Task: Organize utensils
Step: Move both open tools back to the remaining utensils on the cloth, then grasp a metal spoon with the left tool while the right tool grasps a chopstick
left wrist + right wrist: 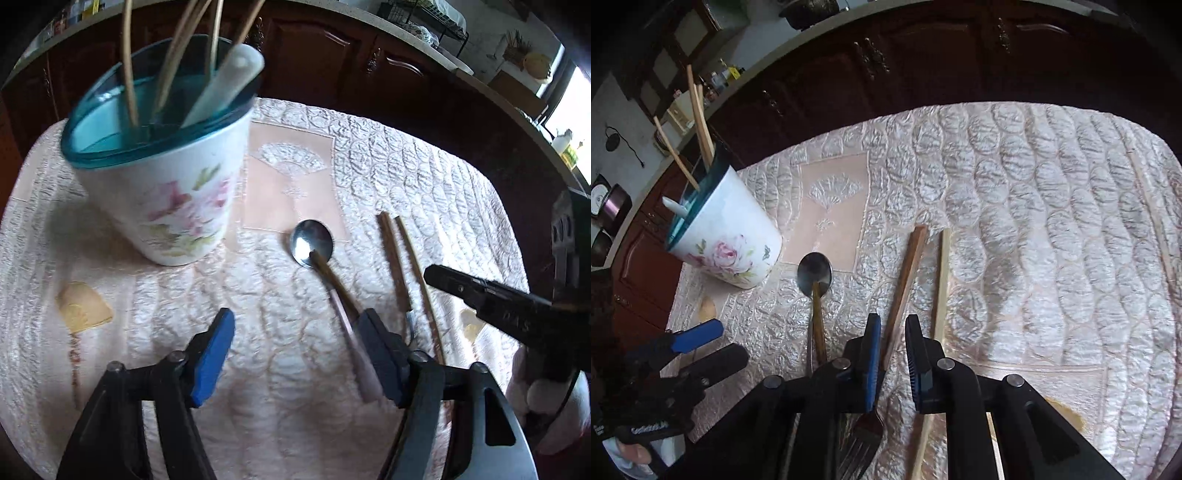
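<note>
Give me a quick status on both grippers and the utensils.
Left gripper open, empty, beside the spoon handle. Right gripper nearly closed around the fork handle, grip unclear. Cup upright, way clear.

Spoon [312, 243], fork [864, 435], chopsticks [905, 288] lie beside floral cup [162, 177].

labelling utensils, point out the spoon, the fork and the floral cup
spoon [814, 272], right wrist view, on its bowl
fork [862, 441], right wrist view, on the base of its tines
floral cup [173, 206], left wrist view, on its painted side
</note>
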### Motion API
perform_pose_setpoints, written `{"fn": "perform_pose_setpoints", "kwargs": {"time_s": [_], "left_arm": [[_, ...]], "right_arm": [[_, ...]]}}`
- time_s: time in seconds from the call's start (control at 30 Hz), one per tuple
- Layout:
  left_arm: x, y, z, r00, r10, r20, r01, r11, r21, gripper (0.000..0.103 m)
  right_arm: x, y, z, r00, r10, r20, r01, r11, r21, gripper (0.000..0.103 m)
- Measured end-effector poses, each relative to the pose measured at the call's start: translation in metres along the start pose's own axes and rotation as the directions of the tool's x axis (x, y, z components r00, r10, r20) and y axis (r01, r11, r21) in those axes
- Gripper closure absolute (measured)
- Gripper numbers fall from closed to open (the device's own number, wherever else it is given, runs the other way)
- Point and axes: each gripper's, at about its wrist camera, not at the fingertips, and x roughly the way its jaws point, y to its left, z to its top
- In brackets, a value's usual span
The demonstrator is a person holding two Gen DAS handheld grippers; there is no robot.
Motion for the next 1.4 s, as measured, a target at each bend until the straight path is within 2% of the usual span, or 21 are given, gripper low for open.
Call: {"fn": "perform_pose_setpoints", "kwargs": {"time_s": [0.2,0.37,0.53,0.7,0.8,0.9,1.03,1.23,1.33,1.4], "left_arm": [[0.031,-0.019,0.016,0.998,-0.031,-0.050,0.029,0.999,-0.037,0.059],[0.055,-0.034,0.025,0.997,0.007,-0.079,-0.008,1.000,-0.016,0.063],[0.076,-0.040,0.036,0.994,0.045,-0.100,-0.046,0.999,-0.009,0.068],[0.091,-0.041,0.048,0.994,0.064,-0.094,-0.064,0.998,0.008,0.086],[0.096,-0.043,0.054,0.995,0.047,-0.085,-0.046,0.999,0.014,0.092],[0.083,-0.039,0.060,0.997,0.006,-0.076,-0.005,1.000,0.013,0.095],[0.059,-0.038,0.060,0.997,-0.049,-0.055,0.049,0.999,0.010,0.095],[0.025,-0.035,0.058,0.996,-0.093,-0.008,0.093,0.996,0.008,0.096],[-0.001,-0.034,0.052,0.995,-0.101,0.020,0.101,0.995,0.024,0.096],[-0.012,-0.029,0.044,0.993,-0.109,0.035,0.108,0.994,0.026,0.096]], "right_arm": [[-0.012,-0.024,-0.001,1.000,0.003,0.010,-0.003,0.999,0.033,0.086],[-0.006,-0.038,0.006,1.000,0.003,0.001,-0.003,0.999,0.054,0.085],[0.018,-0.037,0.018,1.000,0.002,-0.024,-0.001,0.999,0.045,0.085],[0.045,-0.037,0.029,0.998,-0.008,-0.058,0.011,0.999,0.049,0.085],[0.053,-0.039,0.036,0.999,-0.001,-0.051,0.004,0.998,0.058,0.087],[0.049,-0.037,0.037,0.999,-0.005,-0.049,0.007,0.999,0.042,0.093],[0.027,-0.032,0.030,1.000,0.013,-0.007,-0.013,0.999,0.036,0.094],[-0.011,-0.023,0.012,0.998,0.042,0.041,-0.042,0.999,0.008,0.095],[-0.024,-0.031,0.007,0.999,0.005,0.047,-0.004,1.000,-0.003,0.095],[-0.019,-0.036,0.011,0.998,-0.021,0.051,0.020,1.000,0.014,0.091]]}}
